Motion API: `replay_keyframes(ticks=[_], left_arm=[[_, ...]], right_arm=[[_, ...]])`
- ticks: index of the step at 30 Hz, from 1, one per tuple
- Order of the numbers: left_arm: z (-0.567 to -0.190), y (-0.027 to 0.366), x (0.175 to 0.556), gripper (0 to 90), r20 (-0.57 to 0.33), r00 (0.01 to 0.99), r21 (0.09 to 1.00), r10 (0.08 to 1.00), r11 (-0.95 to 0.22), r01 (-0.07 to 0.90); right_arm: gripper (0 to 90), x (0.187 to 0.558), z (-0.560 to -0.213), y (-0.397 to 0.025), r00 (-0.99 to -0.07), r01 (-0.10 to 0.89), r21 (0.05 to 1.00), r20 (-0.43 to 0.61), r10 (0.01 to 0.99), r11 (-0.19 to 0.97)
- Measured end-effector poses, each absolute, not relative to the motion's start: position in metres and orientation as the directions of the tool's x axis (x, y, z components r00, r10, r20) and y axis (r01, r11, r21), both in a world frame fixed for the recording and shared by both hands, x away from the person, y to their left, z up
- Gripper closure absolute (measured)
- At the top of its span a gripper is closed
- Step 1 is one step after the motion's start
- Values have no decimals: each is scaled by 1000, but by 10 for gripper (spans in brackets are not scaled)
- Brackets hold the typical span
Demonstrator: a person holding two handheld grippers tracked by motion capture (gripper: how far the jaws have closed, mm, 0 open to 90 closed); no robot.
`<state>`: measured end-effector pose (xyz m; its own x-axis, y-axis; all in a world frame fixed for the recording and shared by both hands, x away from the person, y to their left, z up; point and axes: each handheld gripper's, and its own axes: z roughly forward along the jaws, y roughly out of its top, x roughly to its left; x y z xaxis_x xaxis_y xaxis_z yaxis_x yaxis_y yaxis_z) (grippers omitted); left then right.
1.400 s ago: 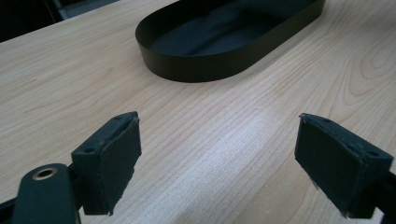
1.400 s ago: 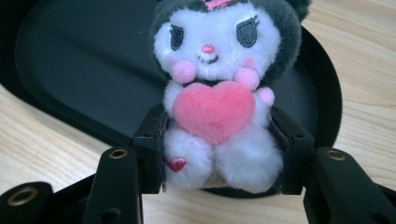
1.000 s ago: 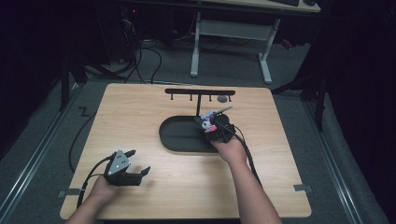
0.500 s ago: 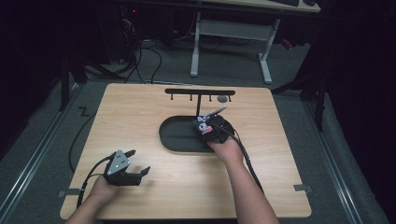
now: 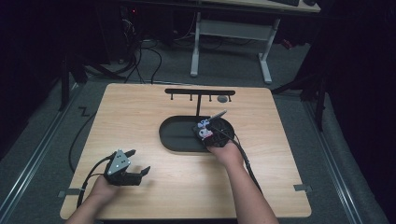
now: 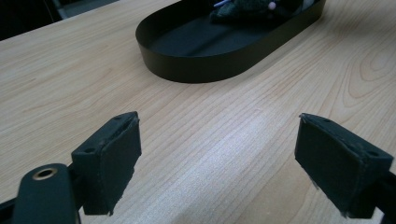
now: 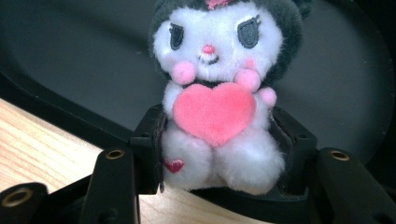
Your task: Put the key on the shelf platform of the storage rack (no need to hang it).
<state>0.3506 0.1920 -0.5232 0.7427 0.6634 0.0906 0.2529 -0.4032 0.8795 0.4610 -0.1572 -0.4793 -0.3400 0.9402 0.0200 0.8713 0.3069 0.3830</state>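
Note:
A small plush toy (image 7: 219,93), white with a black hood and a pink heart on its chest, sits between the jaws of my right gripper (image 7: 217,149), which is shut on its lower body. In the high view the plush toy (image 5: 204,129) is over the right end of the black oval tray (image 5: 175,135), with my right gripper (image 5: 210,133) holding it there. My left gripper (image 5: 135,163) rests open near the table's front left corner, nothing between its pads (image 6: 109,158). The tray (image 6: 210,51) lies ahead of it in the left gripper view.
A black rack (image 5: 200,93) with small hooks stands behind the tray, a small grey round object (image 5: 222,99) by its right end. A pen-like stick (image 5: 217,114) pokes up near the toy. Bare wooden table (image 5: 140,112) surrounds the tray. Cables trail from both grippers.
My right gripper with the plush toy has shifted slightly left and lower over the tray's right end. The left gripper has stayed in place.

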Motion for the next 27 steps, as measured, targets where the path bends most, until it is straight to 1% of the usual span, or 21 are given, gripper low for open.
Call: replay_keyframes(ticks=[2, 3, 5, 7, 14, 18, 22, 27], left_arm=[[-523, 192, 351, 154, 89, 743, 878, 664, -404, 256], [-523, 192, 351, 154, 90, 743, 878, 664, -404, 255], [-523, 192, 350, 154, 92, 744, 879, 662, -405, 252], [-523, 192, 350, 154, 94, 742, 878, 664, -407, 253], [-523, 191, 349, 154, 100, 742, 875, 663, -413, 251], [-524, 191, 349, 154, 101, 742, 876, 663, -412, 249], [-523, 191, 349, 154, 101, 742, 876, 663, -413, 250], [-524, 191, 349, 154, 101, 741, 877, 664, -412, 250]], right_arm=[[411, 462, -480, -156, -331, 875, 387, 38, 943, 291], [366, 462, -479, -156, -327, 871, 400, 43, 944, 284], [315, 460, -477, -155, -319, 869, 413, 43, 947, 274], [287, 459, -476, -154, -323, 862, 426, 46, 945, 274], [285, 453, -466, -153, -339, 837, 469, 41, 940, 281], [282, 449, -460, -155, -353, 819, 489, 16, 935, 301], [285, 444, -457, -158, -354, 805, 512, 11, 935, 298], [308, 437, -455, -163, -380, 776, 546, 4, 925, 316]])
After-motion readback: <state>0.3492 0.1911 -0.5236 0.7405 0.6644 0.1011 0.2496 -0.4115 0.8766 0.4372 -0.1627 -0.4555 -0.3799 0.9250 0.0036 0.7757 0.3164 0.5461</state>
